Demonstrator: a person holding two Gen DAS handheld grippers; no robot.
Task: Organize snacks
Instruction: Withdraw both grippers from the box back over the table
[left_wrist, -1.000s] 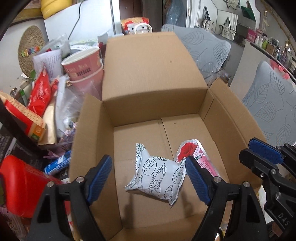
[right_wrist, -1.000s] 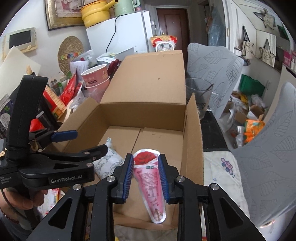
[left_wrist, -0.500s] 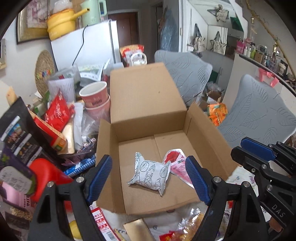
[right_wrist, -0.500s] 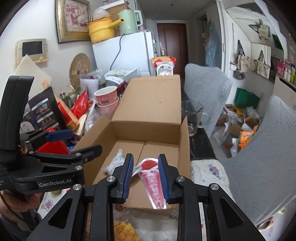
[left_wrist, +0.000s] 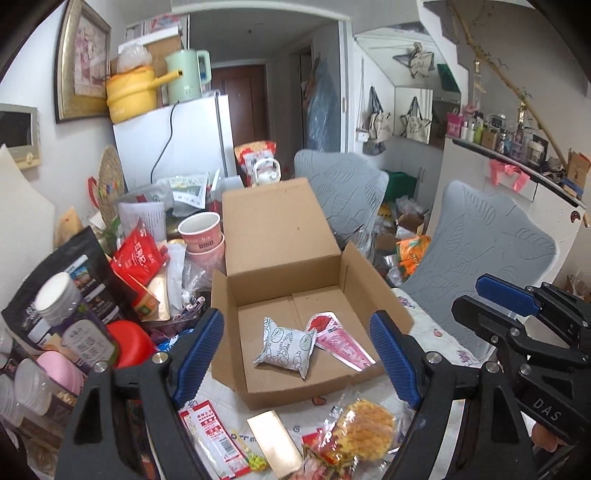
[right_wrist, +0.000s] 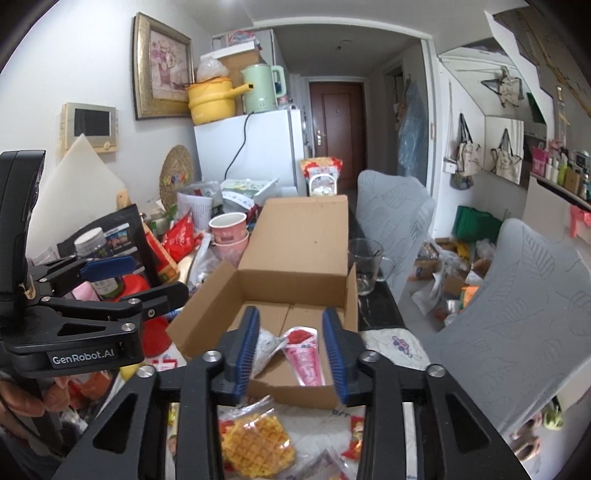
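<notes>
An open cardboard box (left_wrist: 277, 236) stands on the table. Inside it lie a white packet with drawn pastries (left_wrist: 286, 347) and a pink cone-shaped packet (left_wrist: 340, 341). My left gripper (left_wrist: 296, 319) hangs open, above and short of the box, with nothing between its fingers. My right gripper (right_wrist: 291, 314) is also back from the box (right_wrist: 303, 243); its jaws are opening and hold nothing. The pink cone packet (right_wrist: 304, 360) rests on the box floor beyond them. A waffle packet (right_wrist: 258, 443) lies on the table just below the right gripper.
In front of the box lie a red-and-white strip snack (left_wrist: 214, 432) and a gold packet (left_wrist: 275, 443). Left of the box are a red bag (left_wrist: 138, 254), stacked paper cups (left_wrist: 203, 236) and jars. A glass mug (right_wrist: 364, 266) and grey chairs (left_wrist: 491, 251) stand to the right.
Both grippers have drawn back and up from the box. The pink cone packet, earlier between the right jaws, now lies in the box, and those jaws have widened.
</notes>
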